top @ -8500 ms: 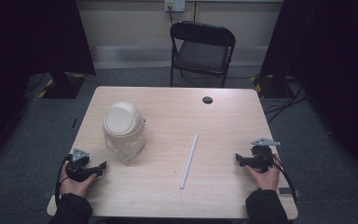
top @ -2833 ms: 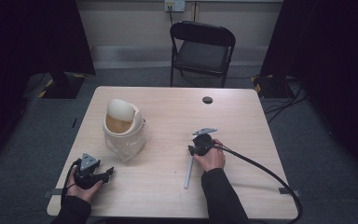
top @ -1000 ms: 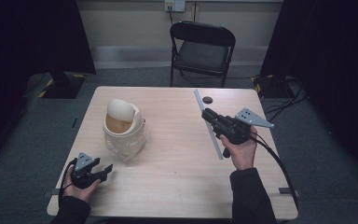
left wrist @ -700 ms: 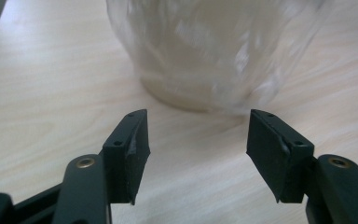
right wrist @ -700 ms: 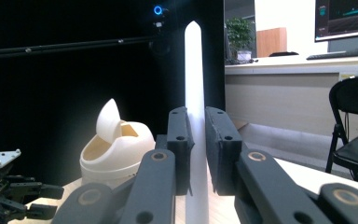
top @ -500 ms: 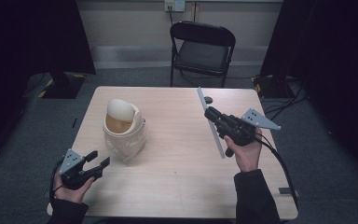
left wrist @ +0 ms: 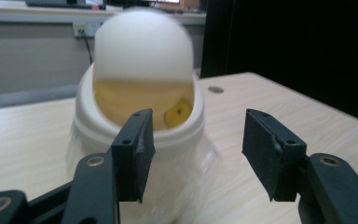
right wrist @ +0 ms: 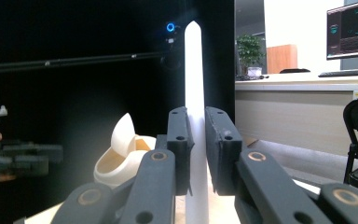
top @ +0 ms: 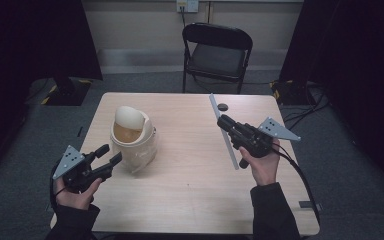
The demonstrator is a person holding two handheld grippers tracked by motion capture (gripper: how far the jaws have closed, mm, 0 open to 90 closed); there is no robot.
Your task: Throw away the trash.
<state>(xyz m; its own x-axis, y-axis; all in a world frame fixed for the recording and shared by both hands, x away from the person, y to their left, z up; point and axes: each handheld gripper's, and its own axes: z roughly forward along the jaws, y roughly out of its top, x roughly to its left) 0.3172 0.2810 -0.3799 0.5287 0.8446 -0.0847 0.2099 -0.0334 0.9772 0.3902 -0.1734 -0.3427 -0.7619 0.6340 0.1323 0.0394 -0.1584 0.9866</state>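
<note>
Bin (top: 132,142) lid tipped, yellow scrap (left wrist: 178,112) inside — left tongs (top: 108,155) released, narrowing; right tongs (top: 226,123) clamp white stick (top: 223,131).

one cream plastic swing-lid bin (top: 132,137), one long white flat strip (top: 223,131), one black folding chair (top: 218,50), one pale wooden table (top: 180,175), two black handheld grippers.

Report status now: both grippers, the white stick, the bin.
Right gripper shut on white stick, lifted off the table. Left gripper open, jaws just closing some, nothing between, facing swing-lid bin. Lid tipped open. Path between clear.
</note>
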